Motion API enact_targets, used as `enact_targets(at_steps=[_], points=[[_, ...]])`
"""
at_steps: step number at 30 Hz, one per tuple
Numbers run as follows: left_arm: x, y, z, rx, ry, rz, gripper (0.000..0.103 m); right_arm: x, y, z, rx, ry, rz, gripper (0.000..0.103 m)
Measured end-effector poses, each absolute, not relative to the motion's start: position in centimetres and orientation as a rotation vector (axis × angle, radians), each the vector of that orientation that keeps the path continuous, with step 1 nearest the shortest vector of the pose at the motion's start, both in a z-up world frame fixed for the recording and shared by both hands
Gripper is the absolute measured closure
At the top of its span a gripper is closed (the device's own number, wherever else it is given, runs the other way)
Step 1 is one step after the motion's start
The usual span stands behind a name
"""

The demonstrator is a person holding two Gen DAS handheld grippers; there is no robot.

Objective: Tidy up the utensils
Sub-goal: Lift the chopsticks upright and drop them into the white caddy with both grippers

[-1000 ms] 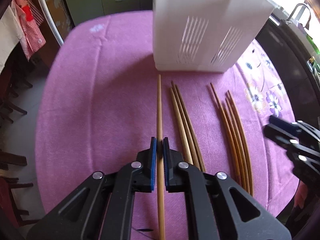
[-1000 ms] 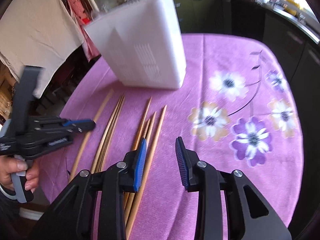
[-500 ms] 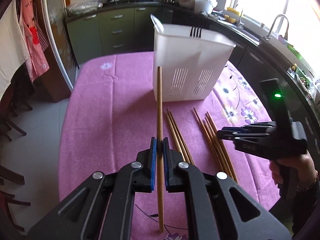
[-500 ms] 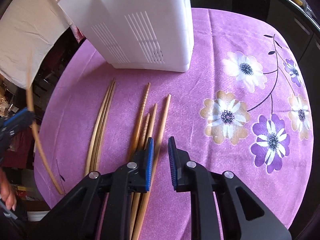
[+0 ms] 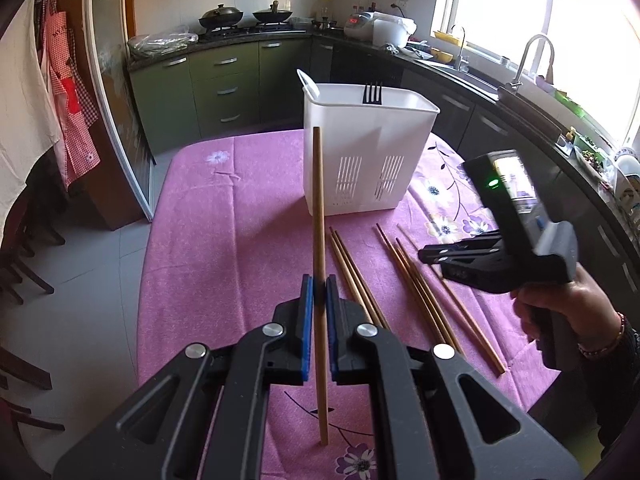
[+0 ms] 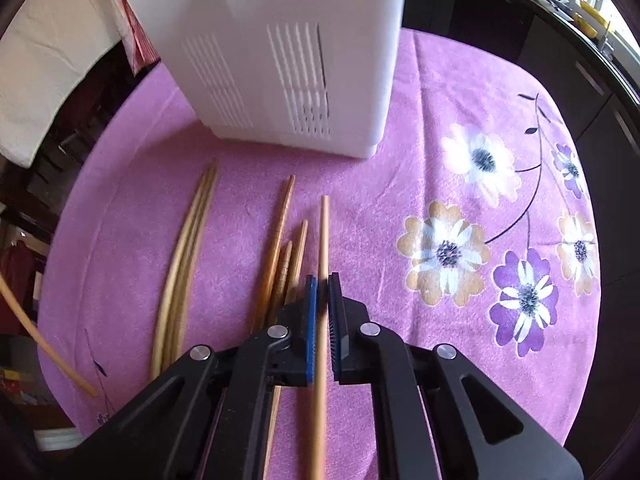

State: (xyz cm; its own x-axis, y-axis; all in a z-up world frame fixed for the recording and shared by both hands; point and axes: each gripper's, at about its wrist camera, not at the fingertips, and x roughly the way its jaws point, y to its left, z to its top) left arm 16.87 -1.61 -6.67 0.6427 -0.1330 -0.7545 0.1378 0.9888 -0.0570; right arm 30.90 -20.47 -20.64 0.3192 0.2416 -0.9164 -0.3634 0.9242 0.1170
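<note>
My left gripper (image 5: 319,281) is shut on a pale wooden chopstick (image 5: 317,200) and holds it above the purple tablecloth (image 5: 240,216), its far end pointing at the white slotted utensil holder (image 5: 360,160). My right gripper (image 6: 322,280) is shut on another chopstick (image 6: 324,232), the rightmost of those lying on the cloth. Several darker chopsticks (image 6: 276,248) lie just left of it, and pale ones (image 6: 184,256) further left. In the left wrist view the right gripper (image 5: 424,255) points down at the row of chopsticks (image 5: 416,284), held by a hand (image 5: 560,312).
A black fork (image 5: 372,94) and a white spoon (image 5: 310,84) stand in the holder. The round table's edge (image 5: 142,320) drops to a tiled floor on the left. Dark chairs (image 5: 24,272) stand there. Kitchen cabinets (image 5: 224,80) and a sink counter (image 5: 520,104) run behind.
The left gripper has lifted its chopstick off the cloth and tilted up, bringing the holder's rim into view. The right gripper moved over the rightmost chopstick and shut on it.
</note>
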Motion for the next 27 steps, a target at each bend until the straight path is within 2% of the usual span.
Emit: enact_targets(at_steps=[8,14,19,27], points=[[16.4,-1.0,-6.1,-0.002,0.851,-0.156,0.097,27.2,-23.1,-13.3,-0.029,0.958,0.447,0.097],[15.6,-1.0,-5.9,0.004,0.844,-0.163,0.097,20.9,-28.4,-7.6,0.028,0.76,0.481,0.097],[14.7,-1.3,-5.5,0.014,0.829,-0.174,0.097,17.1,-30.2,-6.0,0.003,0.699,0.467,0.097],[13.7,-1.5,-4.5,0.008,0.815,-0.2,0.097,16.3,-30.9,-6.2,0.008,0.688,0.48,0.097]])
